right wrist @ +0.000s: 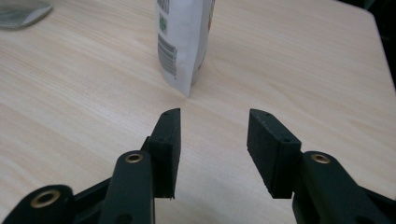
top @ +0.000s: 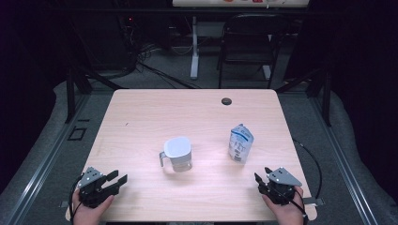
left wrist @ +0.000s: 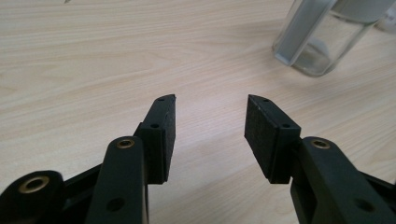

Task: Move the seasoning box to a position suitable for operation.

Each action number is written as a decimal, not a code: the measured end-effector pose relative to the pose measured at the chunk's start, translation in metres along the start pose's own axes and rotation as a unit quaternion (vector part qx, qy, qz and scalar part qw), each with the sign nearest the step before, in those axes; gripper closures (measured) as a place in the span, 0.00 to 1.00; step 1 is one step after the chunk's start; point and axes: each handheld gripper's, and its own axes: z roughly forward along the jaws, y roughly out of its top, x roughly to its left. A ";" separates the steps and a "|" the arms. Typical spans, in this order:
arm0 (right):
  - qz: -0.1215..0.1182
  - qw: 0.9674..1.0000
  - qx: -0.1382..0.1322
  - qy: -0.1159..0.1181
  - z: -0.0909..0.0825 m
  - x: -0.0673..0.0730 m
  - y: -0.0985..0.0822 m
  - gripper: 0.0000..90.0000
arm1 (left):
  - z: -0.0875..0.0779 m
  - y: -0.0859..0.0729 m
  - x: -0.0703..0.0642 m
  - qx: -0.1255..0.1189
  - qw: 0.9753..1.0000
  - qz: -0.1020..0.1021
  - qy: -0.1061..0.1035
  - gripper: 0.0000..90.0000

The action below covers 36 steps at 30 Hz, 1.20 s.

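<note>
A clear glass jug (top: pixel 177 153) with a white lid and a side handle stands at the middle of the wooden table (top: pixel 141 117). A white and blue pouch (top: pixel 240 143) stands upright to its right. My left gripper (top: pixel 119 180) rests near the table's front left corner, open and empty, jaws aimed toward the jug. In the left gripper view the jug (left wrist: pixel 322 39) is at the upper right, beyond the left gripper (left wrist: pixel 211 100). My right gripper (top: pixel 263 174) sits at the front right, open and empty. In the right gripper view the pouch (right wrist: pixel 183 42) stands just ahead of the right gripper (right wrist: pixel 215 113).
A small dark round grommet (top: pixel 226 101) is set into the table near its far edge. Behind the table stand a black folding chair (top: pixel 251 44) and a white desk leg (top: pixel 194 47). Cables lie on the floor at the back left.
</note>
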 end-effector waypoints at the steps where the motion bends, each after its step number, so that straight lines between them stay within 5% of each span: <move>1: 0.003 1.000 0.005 0.003 0.000 -0.001 -0.002 0.63 | 0.000 0.000 0.000 0.002 1.000 -0.003 -0.003 0.60; 7: 0.014 1.000 -0.003 0.009 0.002 -0.007 -0.005 0.65 | 0.008 -0.001 0.000 0.008 1.000 -0.004 -0.003 0.59; 11: -0.005 1.000 -0.009 0.003 0.004 -0.008 -0.006 0.65 | 0.015 0.000 -0.002 0.020 1.000 0.011 0.001 0.58; 14: 0.021 0.999 0.008 0.026 0.009 -0.009 -0.008 0.65 | 0.017 -0.003 -0.005 0.023 1.000 0.021 0.001 0.58; 20: 0.027 0.999 0.007 0.027 0.011 -0.003 -0.008 0.62 | 0.017 -0.003 -0.012 0.030 0.999 0.029 0.000 0.61; 29: 0.008 0.999 0.009 0.034 0.010 0.007 -0.004 0.61 | 0.015 -0.005 -0.018 0.020 0.999 0.034 0.006 0.57; 36: 0.018 0.999 0.008 0.036 0.012 0.006 -0.005 0.60 | 0.016 -0.005 -0.019 0.015 0.999 0.038 0.005 0.61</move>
